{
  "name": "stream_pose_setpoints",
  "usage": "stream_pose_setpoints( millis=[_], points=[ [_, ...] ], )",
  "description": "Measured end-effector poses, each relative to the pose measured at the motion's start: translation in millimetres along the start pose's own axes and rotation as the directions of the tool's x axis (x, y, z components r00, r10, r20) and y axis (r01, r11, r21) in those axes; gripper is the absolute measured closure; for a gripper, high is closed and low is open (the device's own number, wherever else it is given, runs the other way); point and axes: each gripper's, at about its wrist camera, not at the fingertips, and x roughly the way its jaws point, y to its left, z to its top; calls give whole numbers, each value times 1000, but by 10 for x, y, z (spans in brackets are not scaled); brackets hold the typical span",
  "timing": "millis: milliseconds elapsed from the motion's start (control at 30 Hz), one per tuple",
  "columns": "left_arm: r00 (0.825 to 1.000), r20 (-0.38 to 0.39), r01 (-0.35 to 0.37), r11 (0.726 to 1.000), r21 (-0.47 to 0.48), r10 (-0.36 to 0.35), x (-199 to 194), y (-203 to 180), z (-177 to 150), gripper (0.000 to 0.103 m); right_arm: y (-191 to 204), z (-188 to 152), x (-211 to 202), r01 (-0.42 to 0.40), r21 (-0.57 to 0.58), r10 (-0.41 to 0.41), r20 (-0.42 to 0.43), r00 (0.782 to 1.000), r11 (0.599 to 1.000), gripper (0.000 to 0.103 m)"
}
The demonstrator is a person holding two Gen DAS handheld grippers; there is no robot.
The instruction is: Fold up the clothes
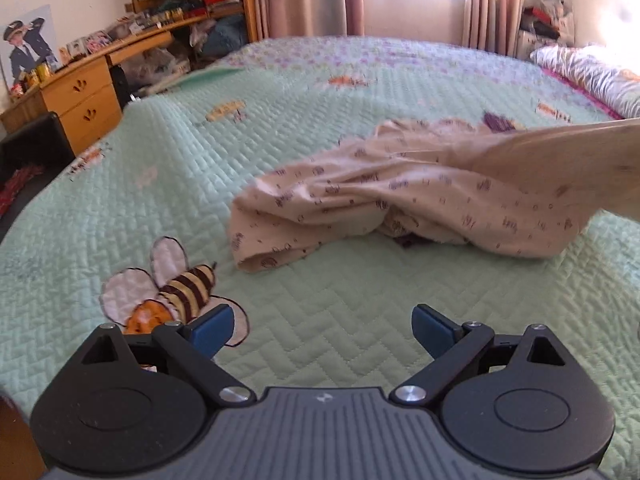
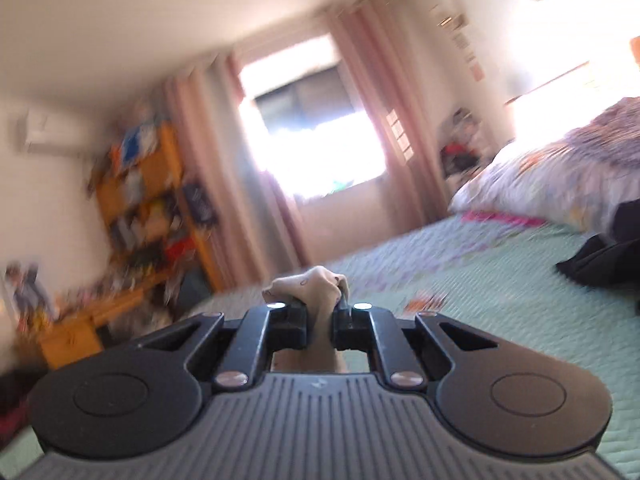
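One cream printed garment (image 1: pixel 400 200) lies bunched up near the middle of the green quilted bed (image 1: pixel 320 300), with one end lifted toward the right edge. The left gripper (image 1: pixel 322 330) hangs wide open, holding nothing. The right gripper (image 2: pixel 320 314) pinches the cloth tight.

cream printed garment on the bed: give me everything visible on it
The cream garment looks like soft, thin knit with small dark printed marks. It lies crumpled and unfolded on the green quilted bedspread, one end pulled up taut toward the right. The right tool is shut on a bunched piece of it. The left tool is open, short of it, not touching.
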Motion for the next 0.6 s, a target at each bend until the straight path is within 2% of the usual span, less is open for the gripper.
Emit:
stream_pose_setpoints(
  millis=[100,133,167,233,333,367,400,433,467,500,533,567,600],
  points=[
    [1000,17,-10,1000,-5,10,-138,8,-8,7,-412,317,-390,71,110,-81,83,993,991,91],
    [1000,19,-16,1000,0,16,-159,0,-11,7,-527,333,-444,118,127,-128,72,989,985,90],
    [1000,21,-21,1000,4,21,-179,-8,-14,6,-639,248,-382,182,127,-184,3,983,975,88],
    [999,21,-33,999,15,32,-192,-32,-18,6,-846,42,-202,276,116,-257,-153,954,954,85],
    [999,12,-40,999,22,40,-151,-45,-6,6,-934,-279,-73,325,54,-300,-263,917,944,85],
    [999,15,-43,999,24,42,-133,-39,1,6,-909,-346,-70,332,35,-311,-265,912,943,84],
    [999,18,-45,999,25,45,-115,-32,8,6,-804,-374,-128,333,12,-322,-230,918,943,82],
    [999,16,-50,999,19,50,-81,-18,21,6,-659,-399,-190,314,-16,-311,-193,931,949,80],
    [999,15,-47,999,14,47,-56,0,25,6,-497,-429,-192,226,-33,-228,-194,954,974,74],
    [999,14,-44,999,8,44,-31,18,29,6,-326,-465,-154,91,-33,-96,-226,970,995,62],
    [999,13,-40,999,2,40,-6,37,32,6,-155,-501,-115,-46,-29,37,-257,966,999,58],
    [999,12,-37,999,-4,37,19,55,35,6,14,-540,-65,-137,-26,125,-280,952,990,56],
    [999,16,-38,999,-9,38,31,81,34,6,180,-581,-3,-185,-25,170,-296,940,982,56]
  ],
)
